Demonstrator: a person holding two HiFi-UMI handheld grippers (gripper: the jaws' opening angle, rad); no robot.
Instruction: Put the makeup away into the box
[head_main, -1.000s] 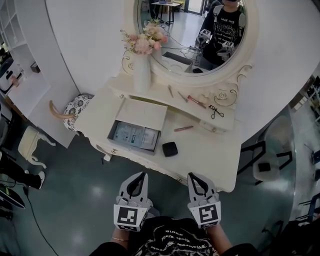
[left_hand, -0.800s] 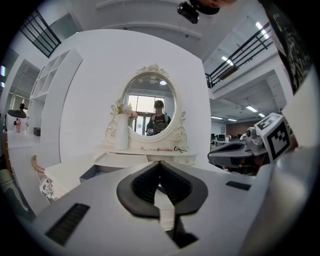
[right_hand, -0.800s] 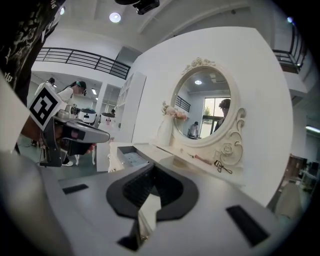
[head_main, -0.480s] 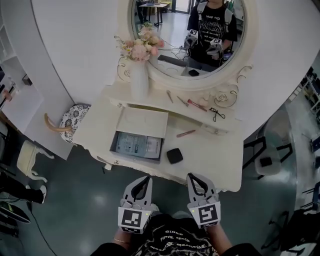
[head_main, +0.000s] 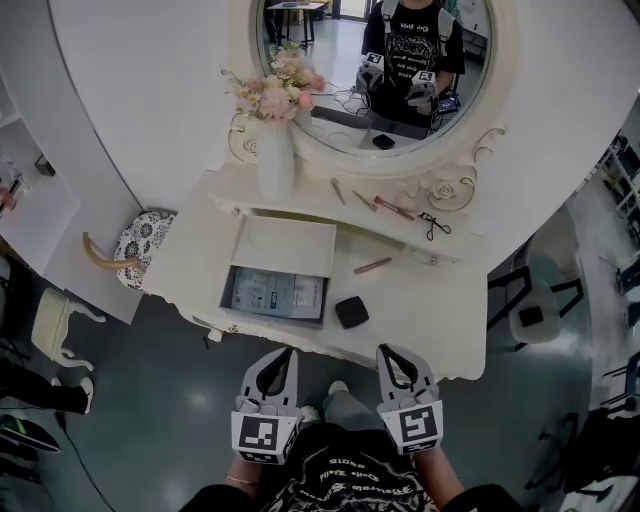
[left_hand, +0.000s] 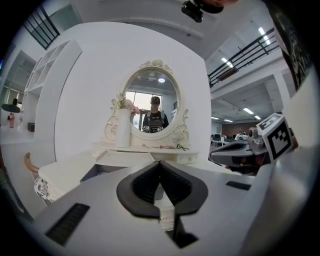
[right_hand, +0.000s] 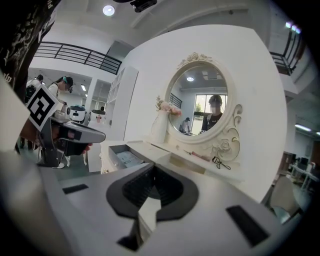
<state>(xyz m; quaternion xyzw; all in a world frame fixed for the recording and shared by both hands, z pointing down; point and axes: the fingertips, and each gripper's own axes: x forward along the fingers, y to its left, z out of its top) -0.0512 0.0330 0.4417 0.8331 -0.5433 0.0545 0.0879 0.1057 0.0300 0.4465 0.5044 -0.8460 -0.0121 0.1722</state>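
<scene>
Makeup all out on the white dressing table (head_main: 440, 320), none in the box. The black compact (head_main: 351, 312) lies flat near the table's front edge, just beside the right front corner of the open box (head_main: 272, 316) but apart from it. The pink pencil (head_main: 372, 266) lies further back on the tabletop, to the right of the box lid (head_main: 285, 245), which is folded back behind the box. A printed sheet (head_main: 275, 293) covers the box's bottom. On the raised shelf (head_main: 300, 200) under the mirror lie two slim sticks (head_main: 338, 190), a red-and-pink stick (head_main: 393, 207) and, furthest right, a black eyelash curler (head_main: 433, 225), all well apart from the box. The left gripper (head_main: 287, 351) and right gripper (head_main: 382, 350) are held side by side in front of the table's edge, over the floor, pointing at the table and touching nothing. Each gripper's jaws are pressed together with nothing between them. A white vase of pink flowers (head_main: 275, 160) stands at the shelf's left end. The oval mirror (head_main: 500, 90) shows the person holding both grippers. A patterned stool (head_main: 135, 240) sits off the table's left side.
</scene>
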